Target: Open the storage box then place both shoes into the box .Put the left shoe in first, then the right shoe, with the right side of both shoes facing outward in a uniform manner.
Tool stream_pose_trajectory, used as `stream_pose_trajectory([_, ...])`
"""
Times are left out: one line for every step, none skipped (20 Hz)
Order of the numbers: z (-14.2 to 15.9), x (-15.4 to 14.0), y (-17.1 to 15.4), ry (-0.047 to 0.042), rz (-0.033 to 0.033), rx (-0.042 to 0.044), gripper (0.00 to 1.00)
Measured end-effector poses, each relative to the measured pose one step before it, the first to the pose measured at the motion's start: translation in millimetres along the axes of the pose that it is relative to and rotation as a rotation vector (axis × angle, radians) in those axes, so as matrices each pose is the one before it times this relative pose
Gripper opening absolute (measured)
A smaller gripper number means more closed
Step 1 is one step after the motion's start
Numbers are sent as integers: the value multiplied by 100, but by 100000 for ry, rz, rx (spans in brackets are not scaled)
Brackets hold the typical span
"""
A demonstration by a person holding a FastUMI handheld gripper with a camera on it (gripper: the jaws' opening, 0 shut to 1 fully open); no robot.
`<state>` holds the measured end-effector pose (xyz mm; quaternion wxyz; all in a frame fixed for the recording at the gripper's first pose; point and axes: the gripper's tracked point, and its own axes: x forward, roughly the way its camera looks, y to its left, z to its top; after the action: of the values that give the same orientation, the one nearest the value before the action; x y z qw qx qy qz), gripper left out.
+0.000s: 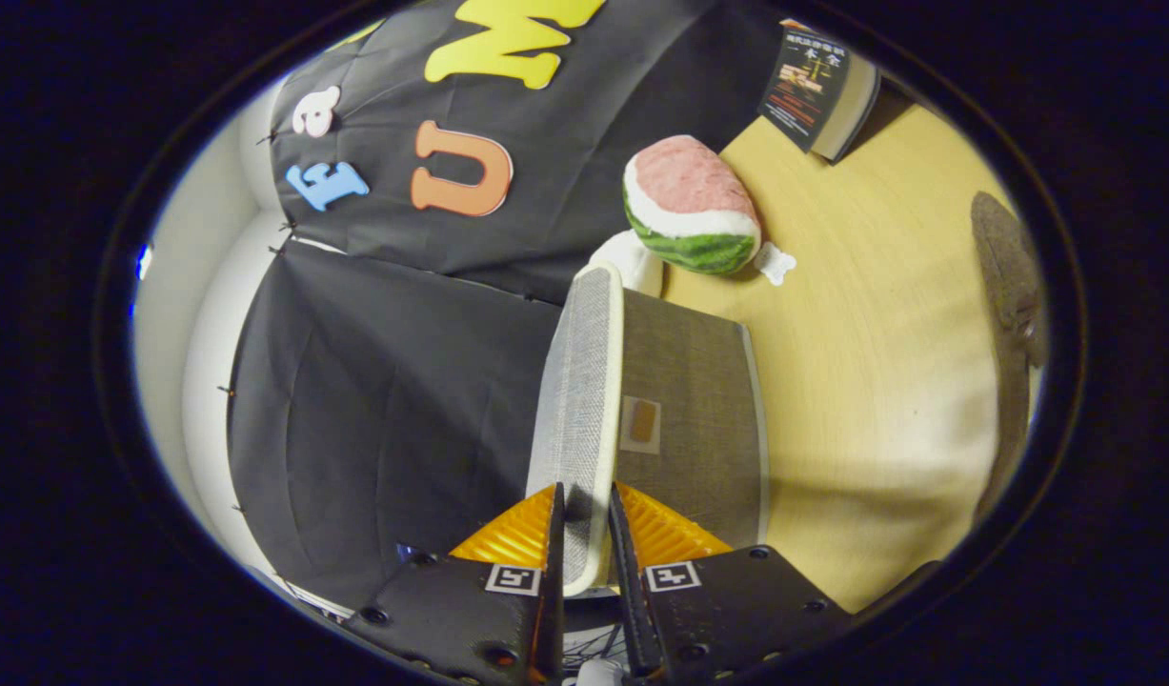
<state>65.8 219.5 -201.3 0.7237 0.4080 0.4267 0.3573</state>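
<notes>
The storage box (698, 438) is grey fabric with a small label patch (641, 422) on its face, and it stands on the wooden table (879, 381). Its lid (576, 381), pale mesh with a white rim, is swung up and stands edge-on to me. My gripper (584, 510) is shut on the lid's near rim, which runs between both fingers and on beyond them. A grey-brown fabric thing (1008, 267) lies at the table's far side; I cannot tell whether it is a shoe.
A watermelon plush (691, 205) with white feet sits just beyond the box. A dark book (817, 90) leans on the booth's wall behind it. The black cloth wall (384, 400) is close on the lid's other side.
</notes>
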Motion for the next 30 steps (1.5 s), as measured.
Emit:
stream_pose_trajectory([325, -918, 692, 1141, -1486, -1650, 1])
stream_pose_trajectory([-251, 127, 807, 107, 1822, -973, 1])
stream_pose_trajectory([112, 6, 1174, -448, 651, -1288, 1])
stream_pose_trajectory([257, -526, 1353, -510, 1232, -2440, 2])
stream_pose_trajectory([447, -61, 1696, -1477, 1665, -2871, 2])
stream_pose_trajectory([130, -55, 1689, -436, 2070, -2738, 2])
stream_pose_trajectory([-161, 248, 2036, 347, 1686, -2652, 2])
stream_pose_trajectory([19, 474, 1703, 1087, 775, -2773, 2])
stream_pose_trajectory([66, 626, 1604, 895, 659, -2976, 2])
stream_pose_trajectory([160, 781, 1456, 648, 627, -3293, 2])
stream_pose_trajectory([60, 910, 1455, 403, 620, -3351, 2])
stream_pose_trajectory([-7, 1281, 1186, 764, 453, -3238, 2])
stream_pose_trajectory([-367, 1114, 964, 1043, 465, -2443, 2])
stream_pose_trajectory([-65, 1105, 889, 1015, 427, -1816, 2])
stream_pose_trajectory([-673, 1324, 812, 1395, -193, -2071, 2])
stream_pose_trajectory([-288, 1202, 711, 1115, -680, -2582, 2])
stream_pose_trajectory([-347, 1198, 863, 1278, -303, -2636, 2])
stream_pose_trajectory([-237, 1193, 700, 672, -440, -3044, 2])
stream_pose_trajectory([-130, 933, 748, 966, -1157, -2496, 7])
stream_pose_trajectory([81, 1222, 717, 639, -402, -2787, 9])
stream_pose_trajectory([-26, 1301, 558, 538, -579, -2044, 12])
stream_pose_trajectory([-366, 793, 493, 870, -672, -2065, 14])
stream_pose_trajectory([-172, 1226, 358, 385, -252, -1860, 17])
stream_pose_trajectory([-359, 862, 308, 716, -991, -1463, 25])
stream_pose_trajectory([-195, 645, 200, 476, -405, -1124, 34])
stream_pose_trajectory([-373, 522, 186, 775, -936, -969, 42])
stream_pose_trajectory([-147, 208, 10, 257, -964, -1138, 50])
stream_pose_trajectory([-434, 324, -38, -196, -1384, -1103, 59])
stream_pose_trajectory([29, -263, -235, -736, -1509, -840, 67])
stream_pose_trajectory([-13, -83, -234, -1235, -1805, -727, 75])
